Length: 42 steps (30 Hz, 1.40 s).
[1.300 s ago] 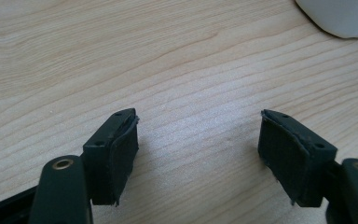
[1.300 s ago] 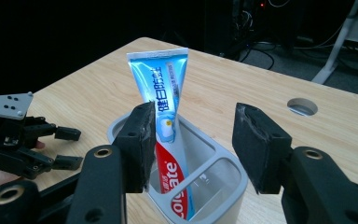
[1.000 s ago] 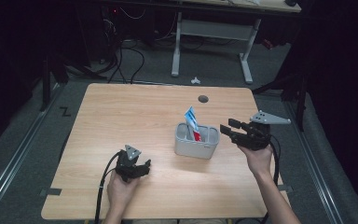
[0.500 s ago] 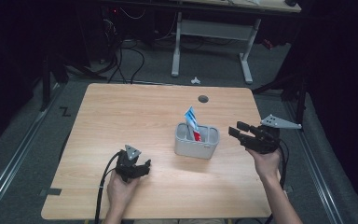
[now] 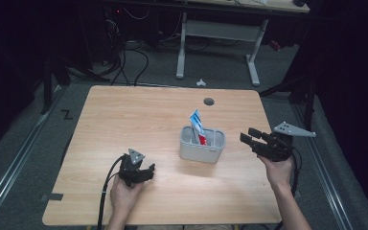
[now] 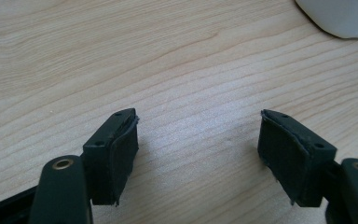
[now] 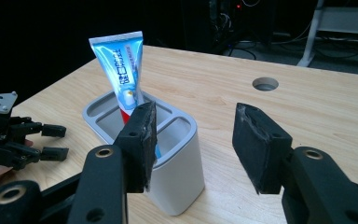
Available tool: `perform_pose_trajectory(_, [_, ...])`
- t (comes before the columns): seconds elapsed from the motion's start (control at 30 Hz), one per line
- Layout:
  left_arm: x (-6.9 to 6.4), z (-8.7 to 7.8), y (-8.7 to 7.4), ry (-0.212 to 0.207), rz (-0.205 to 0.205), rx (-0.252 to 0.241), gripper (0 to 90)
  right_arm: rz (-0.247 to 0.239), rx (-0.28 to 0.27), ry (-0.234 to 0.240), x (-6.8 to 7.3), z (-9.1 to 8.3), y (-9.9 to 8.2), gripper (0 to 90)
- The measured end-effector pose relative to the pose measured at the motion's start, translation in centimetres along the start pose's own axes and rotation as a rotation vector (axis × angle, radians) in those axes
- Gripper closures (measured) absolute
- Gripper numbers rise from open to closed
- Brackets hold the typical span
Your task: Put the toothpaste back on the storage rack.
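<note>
A toothpaste tube (image 5: pixel 197 123) stands tilted in a grey compartmented holder (image 5: pixel 202 145) near the middle of the wooden surface (image 5: pixel 124 115). Seen along the right tongs, the tube (image 7: pixel 122 70) sits in a rear compartment, crimped end up, leaning on the divider of the holder (image 7: pixel 177 163).

The right tongs (image 5: pixel 253 138) hang released to the right of the holder, apart from it, jaws spread and gripping nothing; their own view (image 7: pixel 193 140) shows a wide gap between the pads. The left tongs (image 5: pixel 146 172) rest low over the surface near its front edge, well apart from the holder, likewise released; their own view (image 6: pixel 198 142) shows bare wood grain between the pads.

Risks, as judged from this arrangement: the tube stands loose and tilted, so a sideways brush from a jaw could tip it over or out of the holder. The holder looks light and is not braced by either tongs, so a push from the right could slide it or topple it. A pinch low on the soft tube body could squeeze it rather than lift it.

Limits of view: the tube's cap end is hidden inside the compartment, so how deep it sits cannot be told. The print on the tube is too small to read. In the left tongs view, the holder (image 6: pixel 340 16) is cut off at the top corner.
</note>
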State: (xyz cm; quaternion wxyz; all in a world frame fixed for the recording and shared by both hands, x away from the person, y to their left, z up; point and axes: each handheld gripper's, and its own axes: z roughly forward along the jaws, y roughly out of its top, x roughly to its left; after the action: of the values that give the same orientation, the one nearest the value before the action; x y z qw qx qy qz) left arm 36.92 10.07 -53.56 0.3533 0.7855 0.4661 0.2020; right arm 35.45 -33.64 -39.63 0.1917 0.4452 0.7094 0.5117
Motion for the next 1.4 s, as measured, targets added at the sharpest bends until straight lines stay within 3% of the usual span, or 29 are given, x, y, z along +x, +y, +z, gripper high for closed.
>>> perform_pose_trajectory(0.6, [0.0, 0.0, 0.0, -0.001, -0.001, 0.000, 29.4, 0.029, -0.006, -0.037, -1.4, -1.8, -1.7, 50.2])
perform_pose_trajectory(1.4, [0.0, 0.0, 0.0, -0.001, -0.002, -0.001, 29.4, 0.080, 0.002, -0.063, -2.6, -2.5, -4.3, 50.3])
